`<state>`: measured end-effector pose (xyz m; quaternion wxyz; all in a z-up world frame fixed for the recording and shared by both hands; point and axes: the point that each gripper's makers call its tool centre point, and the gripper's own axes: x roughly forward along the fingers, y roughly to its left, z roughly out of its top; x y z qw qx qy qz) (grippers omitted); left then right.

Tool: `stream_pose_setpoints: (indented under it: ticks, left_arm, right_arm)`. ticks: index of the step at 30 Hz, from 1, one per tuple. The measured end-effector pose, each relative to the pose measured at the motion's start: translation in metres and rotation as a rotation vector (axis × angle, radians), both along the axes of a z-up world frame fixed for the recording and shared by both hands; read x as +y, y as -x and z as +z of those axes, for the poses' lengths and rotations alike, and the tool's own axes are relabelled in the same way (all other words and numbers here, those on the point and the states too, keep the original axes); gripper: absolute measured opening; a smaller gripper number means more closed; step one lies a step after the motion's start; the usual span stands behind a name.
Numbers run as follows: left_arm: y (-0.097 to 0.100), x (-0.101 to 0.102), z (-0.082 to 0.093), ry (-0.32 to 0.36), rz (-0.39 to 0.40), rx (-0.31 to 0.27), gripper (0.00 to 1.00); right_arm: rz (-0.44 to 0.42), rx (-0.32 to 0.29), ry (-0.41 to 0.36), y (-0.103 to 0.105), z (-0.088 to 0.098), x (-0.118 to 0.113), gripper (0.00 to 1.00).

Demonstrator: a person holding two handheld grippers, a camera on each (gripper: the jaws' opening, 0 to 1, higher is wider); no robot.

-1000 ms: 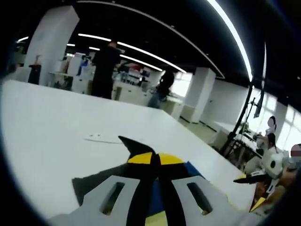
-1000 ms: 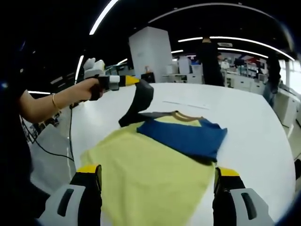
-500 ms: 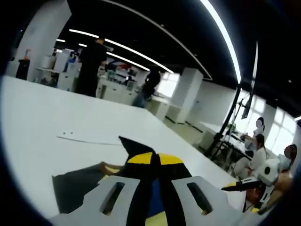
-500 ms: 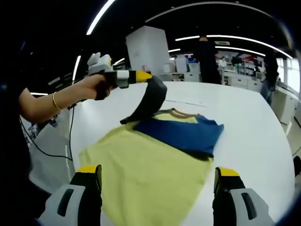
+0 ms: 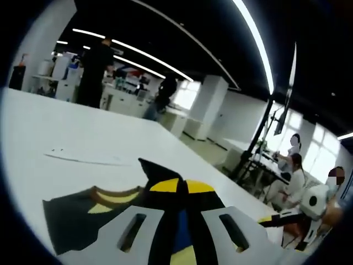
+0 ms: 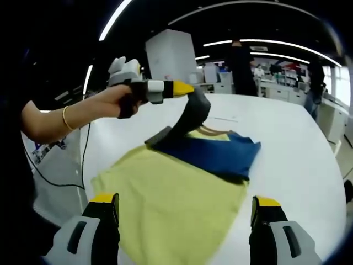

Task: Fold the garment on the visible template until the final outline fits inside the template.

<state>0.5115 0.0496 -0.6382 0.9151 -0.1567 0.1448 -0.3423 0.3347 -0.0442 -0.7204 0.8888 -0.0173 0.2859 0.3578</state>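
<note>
A yellow T-shirt (image 6: 171,204) lies flat on the white table (image 6: 298,143), with its blue sleeve (image 6: 220,154) folded across the chest. A hand holds my left gripper (image 6: 187,88) above the shirt's upper left, shut on the dark grey sleeve (image 6: 190,118), which curves up off the table. My right gripper (image 6: 185,200) stands open near the hem, its jaws wide apart with nothing between them. In the left gripper view the left gripper (image 5: 182,185) is shut on dark cloth; the dark sleeve (image 5: 77,215) and brown collar (image 5: 113,193) lie below it, and the right gripper (image 5: 276,221) is at the right.
A thin pale sheet or mark (image 5: 83,159) lies flat on the table beyond the collar. People (image 5: 94,72) stand among desks at the back, beside a white pillar (image 6: 171,58). A black stand (image 5: 251,160) rises off the table's right. A cable (image 6: 55,179) hangs by its left edge.
My left gripper has carried the dark sleeve higher and further over the shirt toward the blue sleeve. The collar has come into the left gripper view. The right gripper has stayed open in place.
</note>
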Motion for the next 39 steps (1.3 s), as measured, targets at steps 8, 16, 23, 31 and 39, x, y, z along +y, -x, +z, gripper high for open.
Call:
stream_pose_setpoints:
  ticks: [8,16,23,31,39]
  left_arm:
    - [0.008,-0.033,-0.018,-0.036,-0.072,0.023,0.00]
    - [0.013,-0.058,-0.043,-0.077,-0.113,0.063,0.00]
    - [0.012,-0.072,-0.069,-0.117,-0.134,0.109,0.00]
    - [0.018,-0.085,-0.095,-0.159,-0.169,0.155,0.00]
    - [0.031,-0.094,-0.104,-0.161,-0.248,0.162,0.06]
  right_arm:
    - [-0.005,0.006,0.000,0.000,-0.002,-0.001,0.99]
    - [-0.008,0.009,-0.005,0.000,-0.004,-0.001,0.99]
    - [-0.015,0.017,-0.009,0.001,-0.008,-0.003,0.99]
    - [-0.016,0.023,-0.014,0.002,-0.010,-0.004,0.99]
    - [0.002,0.023,-0.023,0.001,-0.011,0.004,0.99]
